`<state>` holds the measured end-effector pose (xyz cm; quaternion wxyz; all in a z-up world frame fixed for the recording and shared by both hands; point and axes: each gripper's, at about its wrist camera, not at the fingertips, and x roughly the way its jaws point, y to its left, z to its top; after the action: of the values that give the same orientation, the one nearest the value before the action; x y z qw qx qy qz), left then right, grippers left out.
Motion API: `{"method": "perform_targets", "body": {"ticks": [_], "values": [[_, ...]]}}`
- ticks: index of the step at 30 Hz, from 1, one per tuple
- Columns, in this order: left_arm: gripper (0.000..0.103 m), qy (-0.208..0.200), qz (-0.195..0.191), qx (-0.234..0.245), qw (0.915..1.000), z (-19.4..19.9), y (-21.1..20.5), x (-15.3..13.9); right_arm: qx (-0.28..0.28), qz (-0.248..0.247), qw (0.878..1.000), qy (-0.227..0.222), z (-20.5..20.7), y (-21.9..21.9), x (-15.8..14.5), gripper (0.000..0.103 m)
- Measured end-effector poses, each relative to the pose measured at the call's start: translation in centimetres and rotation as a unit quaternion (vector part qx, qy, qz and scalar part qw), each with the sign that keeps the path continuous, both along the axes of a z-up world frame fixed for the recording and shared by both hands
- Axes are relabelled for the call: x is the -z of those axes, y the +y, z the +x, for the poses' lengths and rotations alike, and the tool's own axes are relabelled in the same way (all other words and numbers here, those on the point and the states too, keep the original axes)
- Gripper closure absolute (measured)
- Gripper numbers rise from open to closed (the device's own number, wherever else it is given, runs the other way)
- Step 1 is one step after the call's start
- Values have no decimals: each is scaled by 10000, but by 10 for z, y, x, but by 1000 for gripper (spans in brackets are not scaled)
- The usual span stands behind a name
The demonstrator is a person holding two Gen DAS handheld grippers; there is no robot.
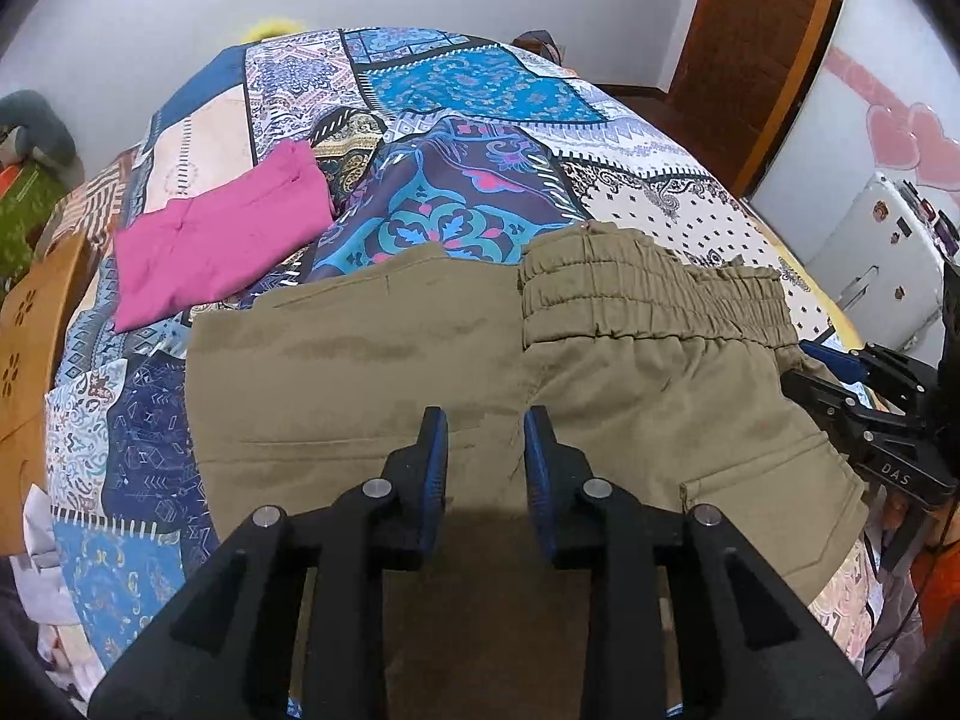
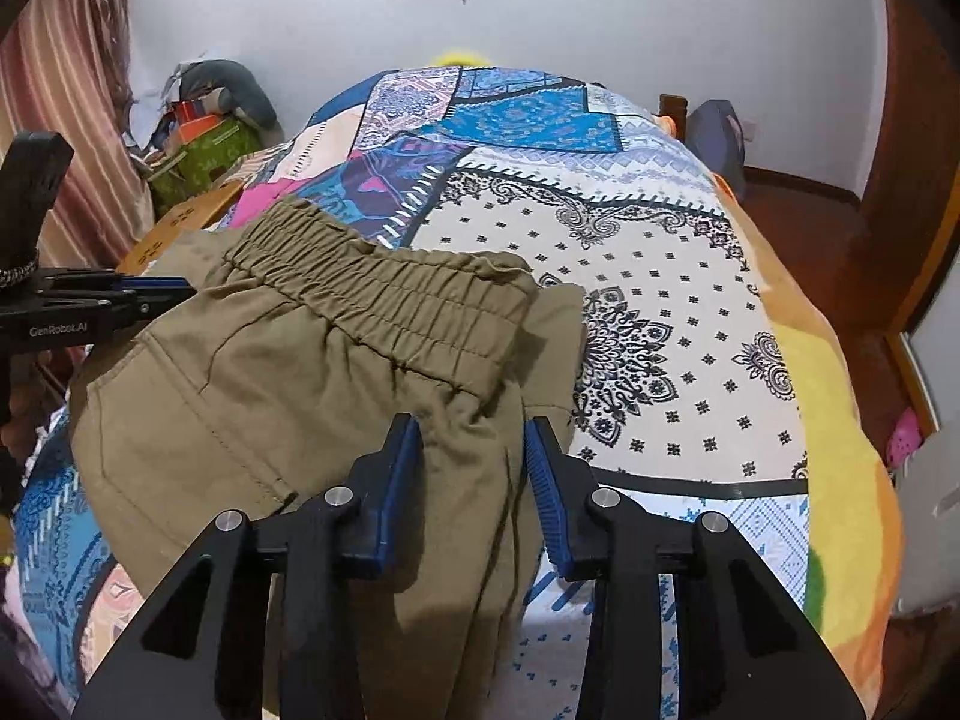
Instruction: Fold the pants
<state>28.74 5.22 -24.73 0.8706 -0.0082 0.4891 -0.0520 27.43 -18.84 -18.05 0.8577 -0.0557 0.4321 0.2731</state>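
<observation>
Both my views are evenly lit by soft indoor light, with no glare. My left claw [image 1: 486,420] throws a dull shadow onto the pants [image 1: 372,372] just beneath it. The fisheye bulges the bed [image 2: 690,312] into a dome and blackens the corners. Focus is crisp up close; the far wall [image 2: 600,18] looks slightly soft.

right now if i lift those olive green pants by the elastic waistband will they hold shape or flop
The olive green fabric pants will likely flop: they already lie in soft wrinkles and folds on the patchwork bedspread. The gathered elastic waistband may stretch and bunch where gripped. The woven cloth looks matte, so it probably won't slip easily.
</observation>
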Motion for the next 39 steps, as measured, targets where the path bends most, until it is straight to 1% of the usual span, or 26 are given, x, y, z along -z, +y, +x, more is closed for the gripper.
{"method": "perform_targets", "body": {"ticks": [4, 7, 9, 11, 12, 13, 14, 15, 16, 17, 18, 19, 20, 22, 23, 25, 28, 30, 31, 33, 37, 39], "values": [[74, -96, 236, 100, 9996, -7, -5, -10, -35, -209, 9998, -27, -3, 2, -8, 69], [74, -209, 209, 75, 9995, -17, -1, -25, -94, -275, 9995, -103, -9, 1, -20, 69], [73, -341, 264, 7, 9991, -25, 3, -36, -121, -377, 9989, -232, -15, 1, -28, 69], [72, -467, 328, -43, 9984, -32, 9, -46, -110, -420, 9986, -308, -19, -1, -35, 65], [66, -521, 331, -68, 9981, -37, 12, -50, -96, -394, 9987, -312, -21, -3, -38, 63], [58, -562, 312, -79, 9979, -39, 15, -53, -74, -354, 9989, -308, -23, -4, -40, 61], [53, -622, 281, -88, 9976, -43, 20, -56, -52, -318, 9990, -295, -24, -6, -42, 59], [44, -665, 279, -106, 9973, -47, 24, -57, -37, -299, 9991, -291, -26, -7, -44, 57], [39, -714, 321, -143, 9968, -51, 29, -58, -12, -269, 9992, -298, -28, -8, -45, 52], [38, -728, 354, -177, 9966, -54, 34, -57, 13, -262, 9992, -298, -29, -9, -45, 43], [35, -717, 366, -207, 9965, -55, 38, -55, 54, -274, 9991, -313, -30, -10, -45, 36], [33, -682, 343, -243, 9968, -57, 44, -52, 125, -305, 9987, -391, -32, -11, -45, 26], [32, -618, 278, -291, 9973, -58, 50, -48, 161, -333, 9982, -467, -34, -12, -45, 22], [22, -506, 138, -407, 9978, -60, 60, -39, 198, -374, 9977, -536, -36, -13, -43, 21], [22, -449, 71, -466, 9979, -60, 65, -34, 219, -388, 9977, -517, -34, -14, -41, 21], [21, -359, -38, -532, 9979, -61, 72, -25, 248, -357, 9982, -415, -32, -16, -36, 21], [21, -99, -234, -534, 9983, -56, 77, -7, 241, -202, 9995, -37, -27, -19, -24, 21], [21, 2, -307, -536, 9981, -52, 79, 1, 282, -173, 9992, 215, -21, -20, -15, 21], [21, 87, -414, -517, 9978, -48, 80, 7, 264, -110, 9991, 315, -19, -20, -10, 21], [21, 196, -633, -512, 9965, -42, 81, 14, 286, 116, 9985, 452, -16, -23, -6, 21], [21, 296, -1101, -424, 9926, -28, 82, 20, 253, 592, 9937, 913, -3, -28, 4, 21], [21, 308, -1161, -367, 9921, -21, 80, 22, 212, 783, 9910, 1061, 3, -28, 9, 21]]}}
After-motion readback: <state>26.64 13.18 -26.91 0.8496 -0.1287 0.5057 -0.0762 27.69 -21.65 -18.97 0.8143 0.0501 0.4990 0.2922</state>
